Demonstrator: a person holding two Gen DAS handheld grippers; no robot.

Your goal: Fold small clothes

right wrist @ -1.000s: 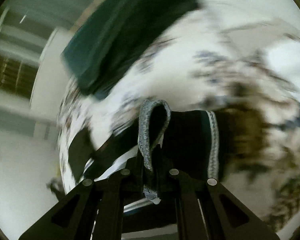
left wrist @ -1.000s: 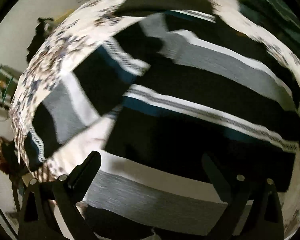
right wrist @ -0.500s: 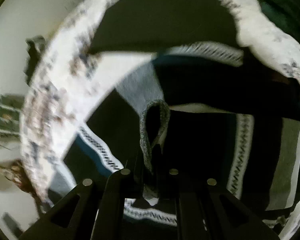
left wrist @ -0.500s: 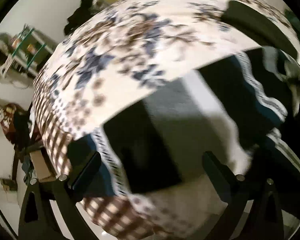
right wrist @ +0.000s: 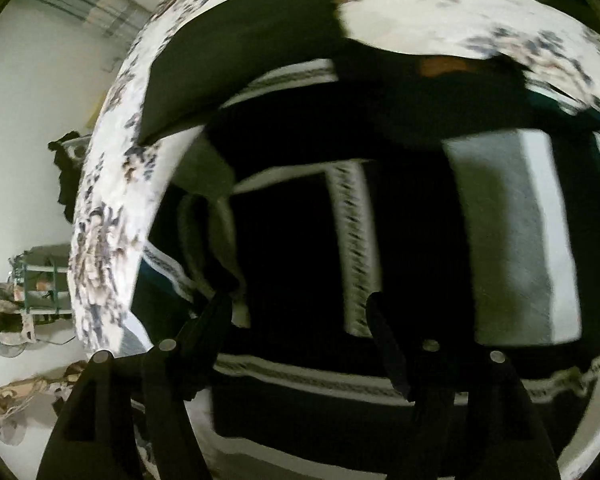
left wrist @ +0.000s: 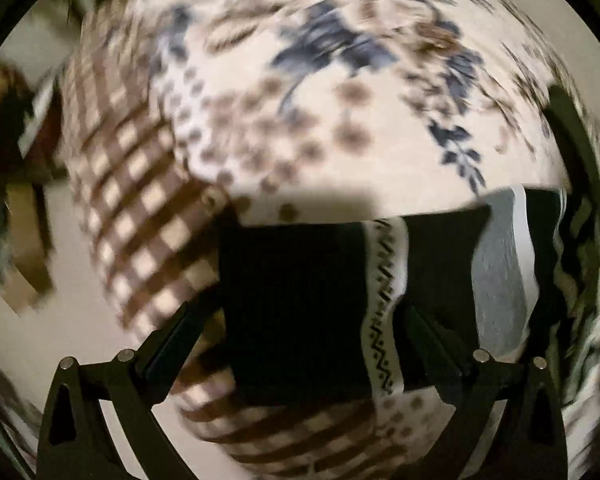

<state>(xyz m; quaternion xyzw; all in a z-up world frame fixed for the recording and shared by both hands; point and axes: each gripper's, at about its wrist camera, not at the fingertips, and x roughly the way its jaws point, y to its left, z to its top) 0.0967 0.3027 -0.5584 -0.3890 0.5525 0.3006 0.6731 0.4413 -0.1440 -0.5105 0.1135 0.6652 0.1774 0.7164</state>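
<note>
**Right jaws let go; striped garment lies flat on the patterned cloth**

From my left wrist view I look almost straight down on the striped garment (left wrist: 300,300), a dark knit with grey, white and zigzag bands. It lies on a cream cloth (left wrist: 320,120) printed with blue and brown flowers, dots and a brown check border. My left gripper (left wrist: 304,316) is spread wide, its two fingers standing either side of the garment's dark end panel, and I see nothing clamped between them. That end of the garment sits near the checked border of the cloth, close to the cloth's edge, where pale floor shows beyond. The picture is blurred, so whether the fingertips touch the fabric I cannot tell.

In my right wrist view the right gripper (right wrist: 300,304) has just been opening: its fingers stand apart over the garment. A grey ribbed fold (right wrist: 216,240) lies just beside the left fingertip, but the pads do not press on it. Folded layers of the garment fill the middle of the cloth, with a broad grey band (right wrist: 512,240) to the right. A dark shadow falls across the cloth's far side.
</note>
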